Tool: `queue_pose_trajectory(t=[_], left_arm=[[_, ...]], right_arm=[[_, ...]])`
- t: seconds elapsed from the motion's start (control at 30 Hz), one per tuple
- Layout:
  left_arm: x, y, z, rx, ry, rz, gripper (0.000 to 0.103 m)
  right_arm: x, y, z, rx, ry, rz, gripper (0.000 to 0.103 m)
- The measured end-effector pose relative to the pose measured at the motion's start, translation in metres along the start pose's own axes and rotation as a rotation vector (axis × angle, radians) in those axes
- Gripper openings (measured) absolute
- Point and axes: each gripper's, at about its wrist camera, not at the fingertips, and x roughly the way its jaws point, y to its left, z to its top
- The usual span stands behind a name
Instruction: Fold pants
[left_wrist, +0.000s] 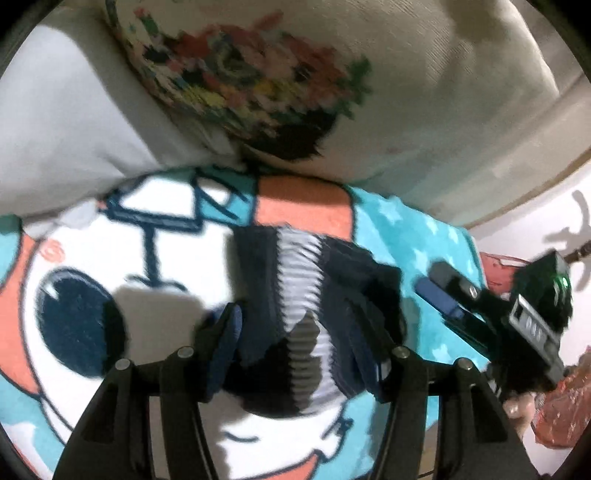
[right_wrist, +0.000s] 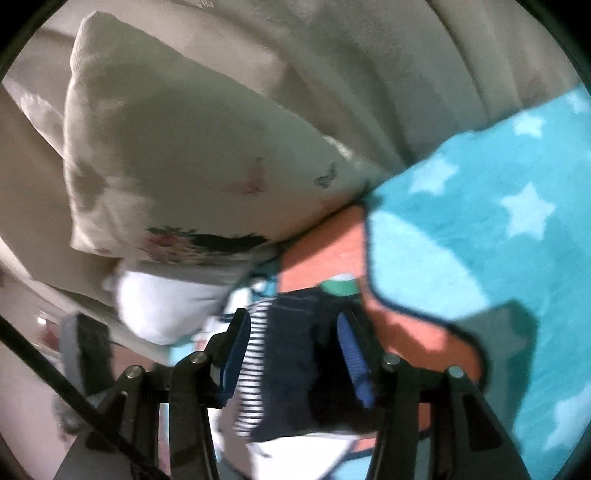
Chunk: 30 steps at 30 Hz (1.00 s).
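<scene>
A small pair of pants (left_wrist: 295, 295), dark navy with a striped white lining showing, lies bunched near the middle of a bright cartoon blanket (left_wrist: 424, 236) in teal, white and orange, spread over a cream sofa (left_wrist: 443, 110). A flowered pillow (left_wrist: 240, 74) leans against the sofa back at the blanket's far edge, with a plain white cushion (right_wrist: 166, 310) beside it.

The left gripper (left_wrist: 303, 339) has its jaws spread wide on either side of the bundle, the cloth sitting between the blue pads without being pinched. The right gripper (right_wrist: 295, 354) also straddles the cloth with its jaws apart; in the left view it reaches in from the blanket's right edge. Both pictures are blurred, so fine contact is hard to judge.

This looks like a fold partway done, with both tools placed to take hold. The next move likely calls for closing on one edge of the cloth, catching every layer, then lifting it over evenly.
</scene>
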Motion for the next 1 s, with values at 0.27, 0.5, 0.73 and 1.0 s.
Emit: queue_pose_trajectory(t=[0.27,0.5,0.73,1.0], left_arm=[[0.053,0.001,-0.024,0.0,0.12,0.04,0.058],[0.061,0.006,-0.021,-0.041,0.136,0.041,0.067],[0.028,0.003,-0.021,-0.045,0.093,0.041,0.067],[-0.005,0.031,-0.037,-0.051,0.028,0.182,0.067]], right_arm=[[0.038,-0.018,-0.012,0.093,0.103,-0.011,0.053],[0.054,-0.036,-0.015,0.103,0.129,-0.088,0.051],[0.024,-0.011,-0.011,0.009,0.044,-0.176,0.053],[0.007,0.025,-0.043,-0.108,0.027,-0.228,0.054]])
